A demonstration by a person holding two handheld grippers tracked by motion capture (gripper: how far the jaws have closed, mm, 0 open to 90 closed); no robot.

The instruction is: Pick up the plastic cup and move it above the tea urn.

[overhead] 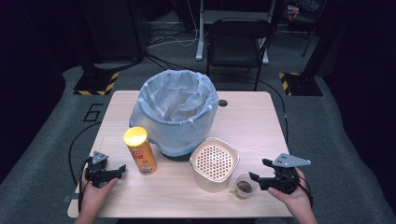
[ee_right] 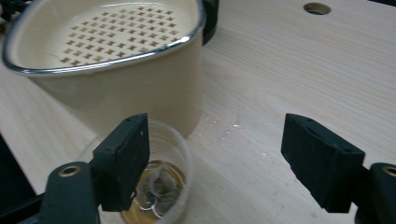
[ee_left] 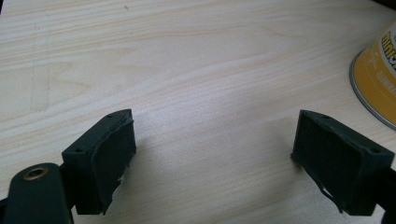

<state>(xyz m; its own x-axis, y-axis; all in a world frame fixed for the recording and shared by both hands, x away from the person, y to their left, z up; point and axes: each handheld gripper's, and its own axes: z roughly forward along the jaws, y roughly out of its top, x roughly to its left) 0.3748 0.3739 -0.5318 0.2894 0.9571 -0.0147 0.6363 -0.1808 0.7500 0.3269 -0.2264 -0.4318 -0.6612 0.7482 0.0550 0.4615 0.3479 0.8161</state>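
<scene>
At the near right of the pale wooden table (overhead: pixel 261 121), the right gripper (overhead: pixel 262 175) is held with its jaws spread wide and nothing between them, just beside a small clear plastic cup (overhead: pixel 243 186) in which a used tea bag and a little brown liquid can be seen. In the right gripper view the cup (ee_right: pixel 173 154) is found partly behind one jaw rather than between the two, touching or almost touching the wall of the cream, perforated-bottomed basket with a metal rim (ee_right: pixel 135 88). The step in hand is judged to be the grasp of this cup, probably so that its contents can be tipped out — perhaps into the basket or the round bin lined with a pale blue bag (overhead: pixel 175 112) behind it. For a clean grasp, the gripper should be shifted sideways until the cup is centred, then closed gently — thin plastic will buckle, and liquid could be spilled if the cup is tilted or nudged against the basket. The left gripper (overhead: pixel 113 171) is rested at the near left, likewise open and empty, close to the yellow cylindrical snack can with a yellow lid (overhead: pixel 139 150).
</scene>
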